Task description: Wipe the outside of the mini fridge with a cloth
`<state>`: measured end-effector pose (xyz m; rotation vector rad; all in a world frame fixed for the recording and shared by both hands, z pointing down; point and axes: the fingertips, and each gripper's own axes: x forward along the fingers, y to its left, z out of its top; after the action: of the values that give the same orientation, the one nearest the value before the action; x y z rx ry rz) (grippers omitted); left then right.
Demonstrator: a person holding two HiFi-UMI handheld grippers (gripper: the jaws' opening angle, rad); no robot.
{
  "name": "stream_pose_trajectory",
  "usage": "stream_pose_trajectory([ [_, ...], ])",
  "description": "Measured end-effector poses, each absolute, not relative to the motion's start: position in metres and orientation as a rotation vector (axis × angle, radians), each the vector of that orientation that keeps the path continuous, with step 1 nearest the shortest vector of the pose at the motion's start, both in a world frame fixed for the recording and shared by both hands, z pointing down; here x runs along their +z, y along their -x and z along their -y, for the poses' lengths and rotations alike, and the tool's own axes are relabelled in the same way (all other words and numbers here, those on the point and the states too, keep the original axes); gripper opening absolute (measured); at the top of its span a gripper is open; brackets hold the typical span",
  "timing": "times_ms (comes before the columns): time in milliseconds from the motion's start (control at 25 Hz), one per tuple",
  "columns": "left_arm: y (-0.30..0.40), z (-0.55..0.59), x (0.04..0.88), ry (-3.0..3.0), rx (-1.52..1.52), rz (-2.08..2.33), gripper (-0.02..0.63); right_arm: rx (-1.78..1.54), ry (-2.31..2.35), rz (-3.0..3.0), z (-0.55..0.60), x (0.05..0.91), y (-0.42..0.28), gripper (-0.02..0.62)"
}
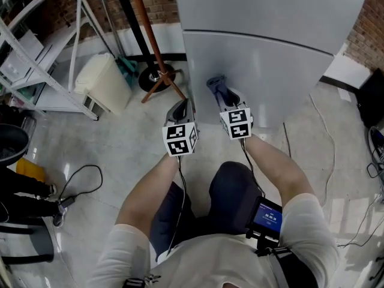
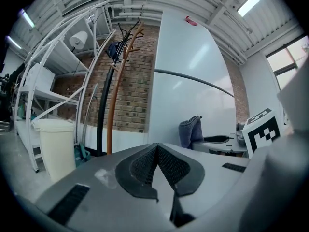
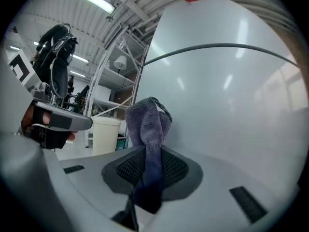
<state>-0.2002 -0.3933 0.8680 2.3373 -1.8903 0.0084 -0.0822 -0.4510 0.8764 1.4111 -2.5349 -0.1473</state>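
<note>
The silver-grey fridge [image 1: 264,47] stands in front of me, its front [image 3: 231,95] filling the right gripper view. My right gripper [image 1: 219,90] is shut on a blue-grey cloth [image 3: 150,129], whose bunched free end [image 1: 215,83] sticks up close to the lower door; contact is hard to judge. The cloth [image 2: 191,132] also shows in the left gripper view, in front of the fridge [image 2: 188,86]. My left gripper [image 1: 180,110] hangs to the left of the fridge's corner, jaws shut with nothing between them.
A cream waste bin [image 1: 107,80] stands left of the fridge, beside a white shelf rack [image 1: 36,59]. A brown coat stand [image 1: 157,59] with a dark round base rises between bin and fridge. Cables [image 1: 84,182] lie on the pale floor.
</note>
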Motion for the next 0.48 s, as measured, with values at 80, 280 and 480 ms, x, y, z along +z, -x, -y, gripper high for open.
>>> stream_pose_trajectory([
  [80,0.219,0.387,0.872,-2.307,0.021,1.918,0.003,-0.136,-1.379,2.541,0.453,0.887,0.102,0.086],
  [280,0.253,0.370,0.882,-2.252,0.042,1.970,0.003,-0.139,-1.332,2.535,0.457,0.910,0.138,0.086],
  [480,0.272,0.360,0.897,-2.209,0.072,1.996,0.003,-0.144,-1.312,2.514,0.465,0.937,0.156,0.086],
])
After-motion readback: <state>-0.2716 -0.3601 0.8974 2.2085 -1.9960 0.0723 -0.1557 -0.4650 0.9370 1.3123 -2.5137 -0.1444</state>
